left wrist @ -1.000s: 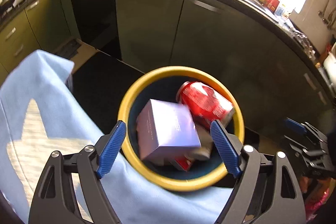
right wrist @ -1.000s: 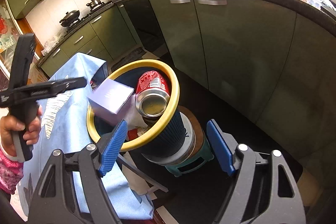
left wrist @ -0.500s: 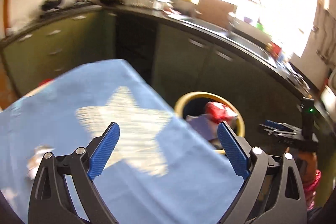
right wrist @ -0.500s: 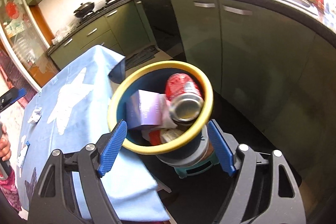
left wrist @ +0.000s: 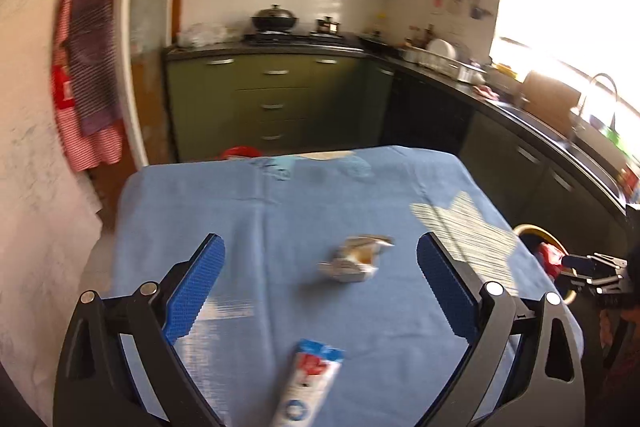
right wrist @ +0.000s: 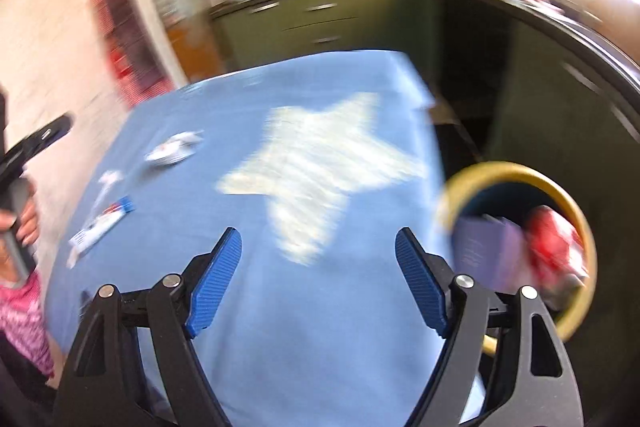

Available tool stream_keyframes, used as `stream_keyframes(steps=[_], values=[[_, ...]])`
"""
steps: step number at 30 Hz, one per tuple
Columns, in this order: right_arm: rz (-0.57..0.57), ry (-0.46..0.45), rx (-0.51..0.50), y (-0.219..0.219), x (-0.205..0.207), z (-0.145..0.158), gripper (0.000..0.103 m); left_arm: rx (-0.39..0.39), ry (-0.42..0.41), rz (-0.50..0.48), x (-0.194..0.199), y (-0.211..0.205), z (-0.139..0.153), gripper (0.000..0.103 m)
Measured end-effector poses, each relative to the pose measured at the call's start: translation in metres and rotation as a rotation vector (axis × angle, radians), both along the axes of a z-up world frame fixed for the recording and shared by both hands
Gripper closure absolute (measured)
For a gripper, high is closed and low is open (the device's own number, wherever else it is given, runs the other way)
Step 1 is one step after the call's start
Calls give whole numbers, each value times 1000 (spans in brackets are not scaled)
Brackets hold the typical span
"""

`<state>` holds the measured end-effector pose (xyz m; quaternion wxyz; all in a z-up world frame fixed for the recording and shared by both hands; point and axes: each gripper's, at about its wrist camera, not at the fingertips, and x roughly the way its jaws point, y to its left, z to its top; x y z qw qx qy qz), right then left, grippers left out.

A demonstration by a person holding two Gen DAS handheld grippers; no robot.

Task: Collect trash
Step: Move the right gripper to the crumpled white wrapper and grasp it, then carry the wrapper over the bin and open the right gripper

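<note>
A crumpled wrapper (left wrist: 354, 259) and a red, white and blue tube (left wrist: 308, 383) lie on the blue tablecloth (left wrist: 280, 219). My left gripper (left wrist: 318, 291) is open and empty, low over the cloth, with the wrapper just beyond its fingers and the tube between them. My right gripper (right wrist: 318, 281) is open and empty over the cloth (right wrist: 312, 327). The yellow-rimmed bin (right wrist: 576, 211) stands to its right, holding a purple box (right wrist: 486, 251) and a red can (right wrist: 554, 247). The wrapper (right wrist: 174, 151) and tube (right wrist: 100, 225) lie far left in the right wrist view.
Green kitchen cabinets (left wrist: 264, 99) and a dark counter (left wrist: 532, 119) run behind and to the right of the table. The bin's rim (left wrist: 538, 229) shows past the table's right edge. A wall (left wrist: 28, 155) stands at the left.
Both grippers swung left, away from the bin and over the table. The left one now faces the wrapper and tube. The purple box stays in the bin.
</note>
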<state>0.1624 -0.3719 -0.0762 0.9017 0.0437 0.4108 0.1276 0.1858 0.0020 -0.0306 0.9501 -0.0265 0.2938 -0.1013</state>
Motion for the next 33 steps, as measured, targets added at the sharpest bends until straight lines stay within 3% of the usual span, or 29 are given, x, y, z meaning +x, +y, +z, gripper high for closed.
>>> stream_keyframes(steps=[3, 6, 9, 12, 14, 20, 27, 30, 33], values=[[159, 11, -4, 55, 25, -1, 28, 14, -11, 71, 1, 28, -11, 7], [286, 22, 6, 103, 54, -3, 27, -23, -6, 97, 1, 48, -25, 7], [426, -23, 0, 147, 79, -4, 16, -63, 13, 107, 4, 60, -35, 7], [489, -69, -78, 178, 102, -8, 10, -76, 9, 111, 4, 63, -39, 7], [529, -50, -85, 186, 114, -13, 9, -79, 4, 113, 3, 64, -40, 7], [591, 57, -152, 211, 150, -44, 7, -79, 10, 102, 4, 59, -41, 7], [576, 70, -134, 213, 162, -55, 8, -65, 19, 80, 3, 53, -42, 7], [573, 88, -133, 214, 167, -57, 32, -66, 23, 77, 3, 52, -43, 7], [567, 93, -142, 214, 167, -57, 34, -67, 22, 78, 3, 51, -43, 7]])
